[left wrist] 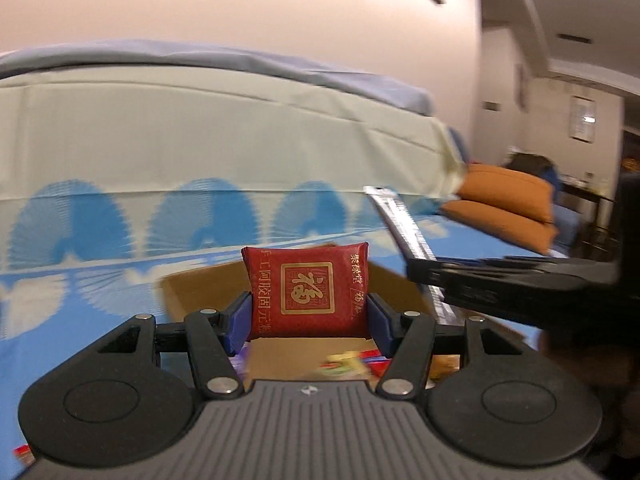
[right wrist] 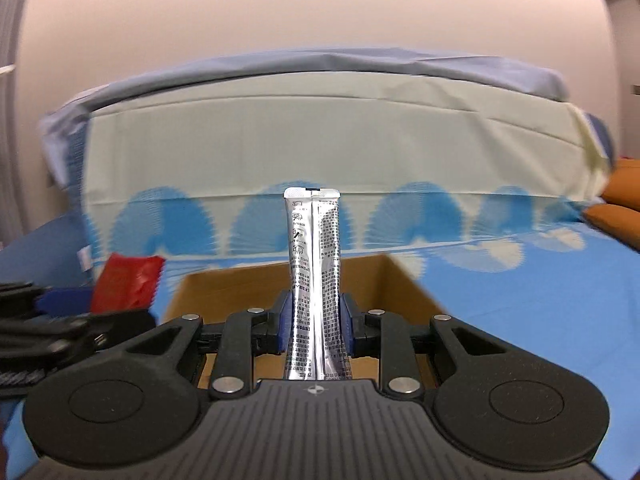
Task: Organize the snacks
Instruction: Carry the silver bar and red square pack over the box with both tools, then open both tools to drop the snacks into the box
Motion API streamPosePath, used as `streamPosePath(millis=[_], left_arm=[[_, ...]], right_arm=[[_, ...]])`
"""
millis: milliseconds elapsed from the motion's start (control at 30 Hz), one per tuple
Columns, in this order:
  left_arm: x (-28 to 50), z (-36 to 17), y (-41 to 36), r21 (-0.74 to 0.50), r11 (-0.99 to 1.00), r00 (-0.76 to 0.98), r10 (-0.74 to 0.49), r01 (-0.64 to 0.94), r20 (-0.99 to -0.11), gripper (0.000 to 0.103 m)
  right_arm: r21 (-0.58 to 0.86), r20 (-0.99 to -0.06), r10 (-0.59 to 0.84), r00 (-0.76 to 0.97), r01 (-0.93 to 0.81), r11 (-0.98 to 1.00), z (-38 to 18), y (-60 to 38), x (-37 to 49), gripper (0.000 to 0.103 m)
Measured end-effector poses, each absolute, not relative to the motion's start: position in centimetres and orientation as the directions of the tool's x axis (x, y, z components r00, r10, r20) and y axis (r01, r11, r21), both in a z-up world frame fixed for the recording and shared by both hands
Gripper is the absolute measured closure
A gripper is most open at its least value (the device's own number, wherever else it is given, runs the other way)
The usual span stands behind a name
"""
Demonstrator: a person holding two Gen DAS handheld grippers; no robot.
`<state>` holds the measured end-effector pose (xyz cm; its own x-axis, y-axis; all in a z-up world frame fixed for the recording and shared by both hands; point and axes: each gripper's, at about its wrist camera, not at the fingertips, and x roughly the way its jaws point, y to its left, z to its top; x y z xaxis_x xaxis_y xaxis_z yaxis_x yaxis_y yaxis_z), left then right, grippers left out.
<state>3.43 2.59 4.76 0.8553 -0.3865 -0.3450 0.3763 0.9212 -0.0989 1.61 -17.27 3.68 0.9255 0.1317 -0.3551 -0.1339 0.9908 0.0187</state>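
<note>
Both tools looked alike. The left gripper [left wrist: 307,322] had a grey ribbed housing flanked by two round black discs, from which black linkage arms ran forward, pinned with silver rivets, to blue finger pads [left wrist: 236,326]. A small crosshair mark sat at the housing's front edge. The right gripper [right wrist: 316,326] showed the same black arms, silver rivets and blue pads [right wrist: 285,326].

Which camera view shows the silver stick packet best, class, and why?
The right wrist view: the silver stick packet stands upright between the right gripper's fingers, full length, with its print facing the camera. The left wrist view shows it only edge-on and blurred, at the right.
</note>
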Motion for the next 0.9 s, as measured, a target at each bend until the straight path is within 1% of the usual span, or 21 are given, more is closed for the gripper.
streamPosePath(millis=[100,267,900], left_arm=[[3.2,4.2,0.3,-0.08,0.894,0.831,-0.441,0.441,-0.341,0.038],[3.2,3.2,-2.1,-0.044,0.871,0.807,-0.472,0.49,-0.355,0.038],[3.4,3.0,-1.9,-0.042,0.877,0.812,-0.459,0.478,-0.36,0.038]], right_arm=[[0.025,-0.358,0.082,0.93,-0.079,0.997,3.4,-19.2,1.9,0.077],[0.027,-0.37,0.044,0.928,-0.037,0.999,2.7,-21.3,2.0,0.077],[0.019,-0.34,0.051,0.939,-0.048,0.999,2.9,-21.4,1.3,0.077]])
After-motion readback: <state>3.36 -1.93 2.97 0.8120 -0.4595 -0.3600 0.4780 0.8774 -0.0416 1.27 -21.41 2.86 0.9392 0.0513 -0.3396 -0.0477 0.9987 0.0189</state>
